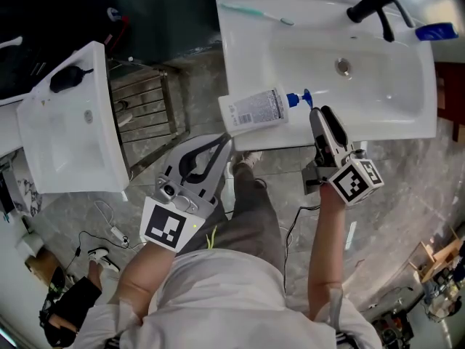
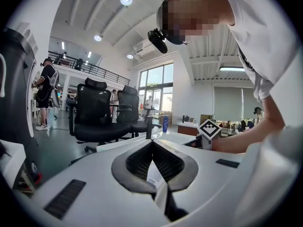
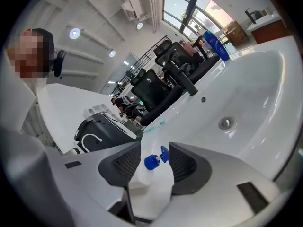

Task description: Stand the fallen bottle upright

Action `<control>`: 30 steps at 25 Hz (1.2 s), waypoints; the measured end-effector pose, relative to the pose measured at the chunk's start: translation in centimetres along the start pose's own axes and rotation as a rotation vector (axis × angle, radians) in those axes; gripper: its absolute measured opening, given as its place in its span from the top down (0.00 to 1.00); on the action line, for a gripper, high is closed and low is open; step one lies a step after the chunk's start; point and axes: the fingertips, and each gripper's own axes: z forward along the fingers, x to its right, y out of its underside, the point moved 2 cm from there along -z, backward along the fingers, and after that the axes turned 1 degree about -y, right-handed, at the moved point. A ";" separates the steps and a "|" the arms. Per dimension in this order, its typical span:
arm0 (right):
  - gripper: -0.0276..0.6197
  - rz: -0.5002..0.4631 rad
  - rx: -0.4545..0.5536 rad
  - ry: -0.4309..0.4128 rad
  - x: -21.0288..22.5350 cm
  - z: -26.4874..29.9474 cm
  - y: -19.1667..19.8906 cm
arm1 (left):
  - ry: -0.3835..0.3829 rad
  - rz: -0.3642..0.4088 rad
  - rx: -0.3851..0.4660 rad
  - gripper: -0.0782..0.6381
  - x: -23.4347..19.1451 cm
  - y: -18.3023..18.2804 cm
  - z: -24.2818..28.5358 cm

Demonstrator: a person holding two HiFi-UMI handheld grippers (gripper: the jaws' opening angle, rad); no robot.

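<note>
On the sink's (image 1: 385, 138) near rim, the right gripper's (image 1: 320, 113) parted jaws straddled the fallen bottle's (image 1: 254, 110) blue pump (image 1: 297, 98) without gripping, and would best close squarely on it before tilting, while the left gripper (image 1: 224, 142) waited closed and empty.

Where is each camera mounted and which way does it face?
Head view: on the person's head, facing steeply down at the sink, fallen bottle, left gripper and right gripper; torso and arms show.
Left gripper view: on the left gripper, facing level across the room at office chairs; right forearm and shirt show.
Right gripper view: on the right gripper, facing past the bottle's blue pump into the basin; shirt shows.
Shared: head and right gripper views both show pump and drain.
</note>
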 end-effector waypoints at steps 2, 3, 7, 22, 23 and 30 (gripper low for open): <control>0.67 0.024 -0.010 -0.003 0.4 0.2 -0.1 | -0.005 -0.004 -0.005 0.87 -0.1 0.2 0.0; 0.65 0.035 -0.016 -0.005 0.5 0.3 0.0 | -0.008 -0.006 -0.007 0.87 -0.1 0.3 0.0; 0.63 0.042 -0.043 -0.011 0.8 1.0 -0.5 | -0.021 -0.016 -0.004 0.87 -0.4 0.6 0.3; 0.59 0.046 -0.378 -0.092 0.5 4.9 0.6 | -0.077 -0.061 0.003 0.87 -2.3 0.9 0.2; 0.59 0.056 -0.397 -0.093 0.5 5.0 0.8 | -0.079 -0.064 0.003 0.87 -2.3 0.9 0.2; 0.59 0.103 -0.522 -0.113 1.3 5.6 1.2 | -0.100 -0.080 0.015 0.87 -3.2 0.6 0.4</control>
